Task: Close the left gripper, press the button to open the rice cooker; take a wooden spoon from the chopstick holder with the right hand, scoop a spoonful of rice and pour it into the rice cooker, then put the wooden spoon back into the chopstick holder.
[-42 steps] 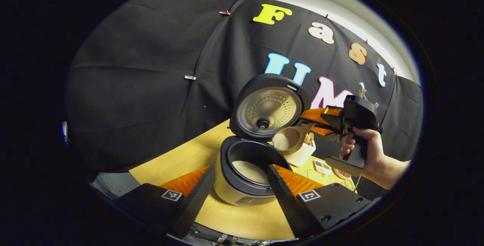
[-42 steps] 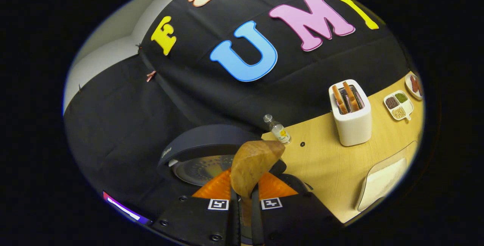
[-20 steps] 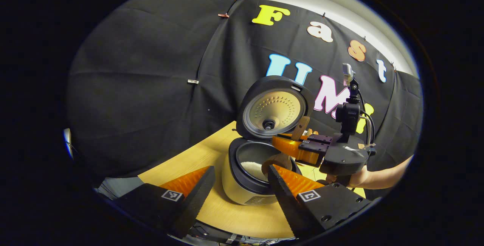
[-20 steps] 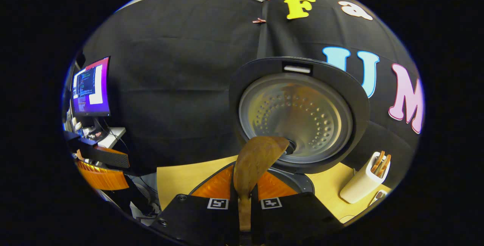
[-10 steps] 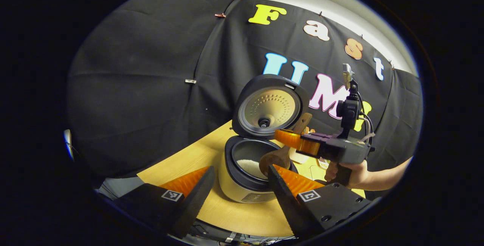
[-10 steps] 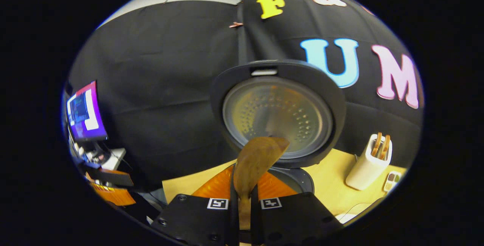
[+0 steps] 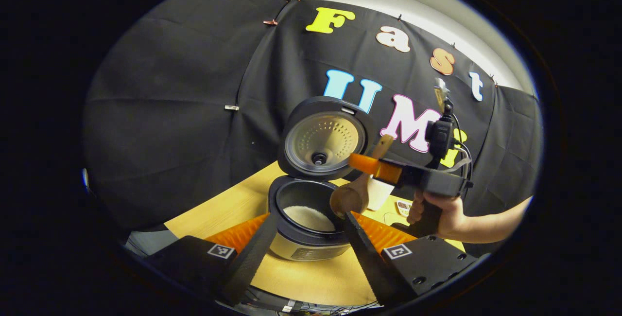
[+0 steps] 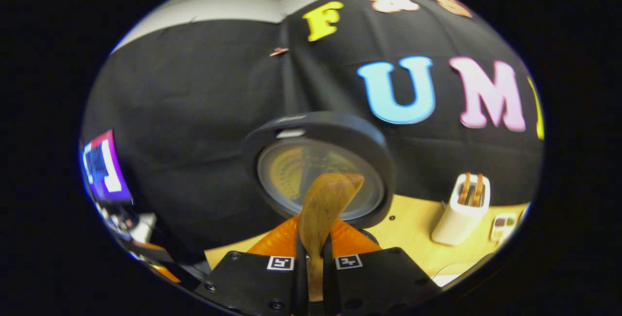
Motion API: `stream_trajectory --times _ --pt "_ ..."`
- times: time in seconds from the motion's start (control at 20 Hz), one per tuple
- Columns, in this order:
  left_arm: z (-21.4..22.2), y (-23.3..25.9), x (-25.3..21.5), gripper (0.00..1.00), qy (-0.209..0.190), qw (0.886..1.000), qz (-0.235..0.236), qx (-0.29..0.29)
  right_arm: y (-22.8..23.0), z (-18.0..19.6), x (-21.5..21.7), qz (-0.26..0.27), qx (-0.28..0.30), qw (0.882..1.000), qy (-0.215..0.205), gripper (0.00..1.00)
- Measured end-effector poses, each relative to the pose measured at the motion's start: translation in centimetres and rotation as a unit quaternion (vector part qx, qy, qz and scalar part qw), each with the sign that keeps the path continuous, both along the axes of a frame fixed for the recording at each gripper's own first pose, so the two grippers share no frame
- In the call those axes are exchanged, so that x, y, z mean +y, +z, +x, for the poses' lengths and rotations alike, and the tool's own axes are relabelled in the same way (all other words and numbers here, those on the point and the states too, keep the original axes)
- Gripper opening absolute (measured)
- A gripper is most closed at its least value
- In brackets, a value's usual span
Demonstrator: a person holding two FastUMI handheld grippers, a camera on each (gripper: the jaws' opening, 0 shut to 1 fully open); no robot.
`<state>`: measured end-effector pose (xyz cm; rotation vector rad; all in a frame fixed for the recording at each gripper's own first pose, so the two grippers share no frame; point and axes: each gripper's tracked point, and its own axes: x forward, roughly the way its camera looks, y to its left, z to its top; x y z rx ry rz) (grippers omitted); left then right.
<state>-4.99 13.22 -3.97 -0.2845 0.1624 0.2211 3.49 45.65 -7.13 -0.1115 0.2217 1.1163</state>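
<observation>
The rice cooker [image 7: 296, 245] stands open on the wooden table, its lid [image 7: 323, 138] upright and white rice [image 7: 306, 218] in the pot. My right gripper [image 7: 359, 161], held by a hand, is shut on the wooden spoon [image 7: 347, 199]. The spoon's bowl hangs turned over at the pot's right rim, and no rice shows in it. In the right gripper view the spoon [image 8: 324, 204] stands up between the fingers of the right gripper [image 8: 318, 240], in front of the lid [image 8: 318, 175]. My left gripper [image 7: 306, 238] is open and empty, low before the cooker. The white chopstick holder [image 8: 459, 219] stands right of the cooker.
A small compartment tray [image 8: 503, 226] lies beside the holder on the wooden table [image 7: 311, 279]. A lit monitor [image 8: 102, 170] stands far left. The hand [image 7: 437, 214] and forearm reach in from the right at spoon height.
The spoon, full of rice 2 s ago, was tipped over the pot. Since 0.5 s ago the right gripper has swung right, and the cooker has drifted left in the left gripper view.
</observation>
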Motion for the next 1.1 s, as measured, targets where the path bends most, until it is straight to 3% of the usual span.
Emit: stream_trajectory --times 0.05,0.15,0.3,0.5,0.7,0.9,1.1 --pt "0.0 -0.1 -0.1 0.95 0.001 1.0 -0.001 0.001 -1.0 -1.6 0.9 -0.018 -0.007 0.999 0.027 0.11" --pt "-0.1 -0.1 0.0 0.95 0.003 1.0 -0.003 0.001 -2.3 -3.6 2.0 -0.031 -0.003 0.998 0.059 0.16" --pt "-0.7 -0.2 0.3 0.95 0.012 1.0 0.001 0.004 -1.8 -3.6 2.0 -0.026 0.006 0.998 0.051 0.16" --pt "-1.0 0.1 0.2 0.95 0.019 1.0 0.005 0.005 1.3 -0.2 -0.3 0.037 0.058 0.997 -0.021 0.16" --pt "-0.1 0.7 -1.6 0.95 0.005 1.0 0.011 0.004 3.3 4.6 -6.8 0.087 0.11 0.985 -0.103 0.16" --pt "2.1 1.4 -4.5 0.95 -0.015 1.0 0.017 -0.001 3.0 10.2 -17.2 0.103 0.133 0.964 -0.206 0.16" --pt "4.7 2.3 -7.9 0.95 -0.035 0.999 0.019 -0.002 2.7 15.2 -28.2 0.123 0.159 0.929 -0.309 0.16"
